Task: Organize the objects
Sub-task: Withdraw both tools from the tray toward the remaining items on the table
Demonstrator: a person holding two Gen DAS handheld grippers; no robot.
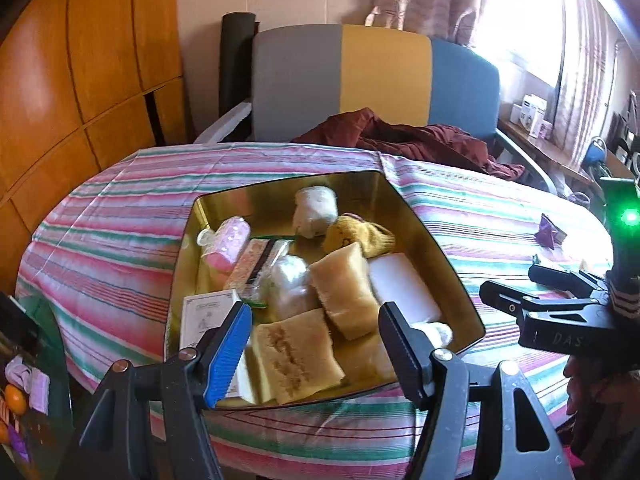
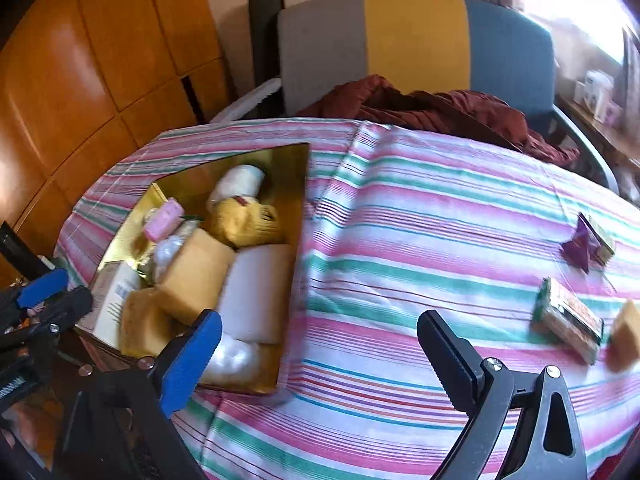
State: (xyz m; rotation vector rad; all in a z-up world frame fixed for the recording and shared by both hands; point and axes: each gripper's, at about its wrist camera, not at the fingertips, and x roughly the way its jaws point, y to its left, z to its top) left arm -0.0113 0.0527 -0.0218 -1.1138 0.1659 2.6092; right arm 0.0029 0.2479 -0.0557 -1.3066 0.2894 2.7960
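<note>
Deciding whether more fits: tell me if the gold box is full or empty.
Nearly full. The gold box holds sponges, a white block and packets across most of its floor.

A gold tin [image 1: 460,276] sits on the worktop [image 1: 120,240], which wears a pink, green and white striped cloth. Inside lie tan sponges [image 1: 344,288], a white foam block [image 1: 400,284], a yellow knitted sock [image 1: 358,236], a pink case [image 1: 230,244] and a small white box [image 1: 204,316]. The left tongs [image 1: 312,344] hang open over its near edge, nothing between them. The right tongs [image 1: 520,286] show at the right, and a purple packet [image 1: 550,230] lies far right.
</note>
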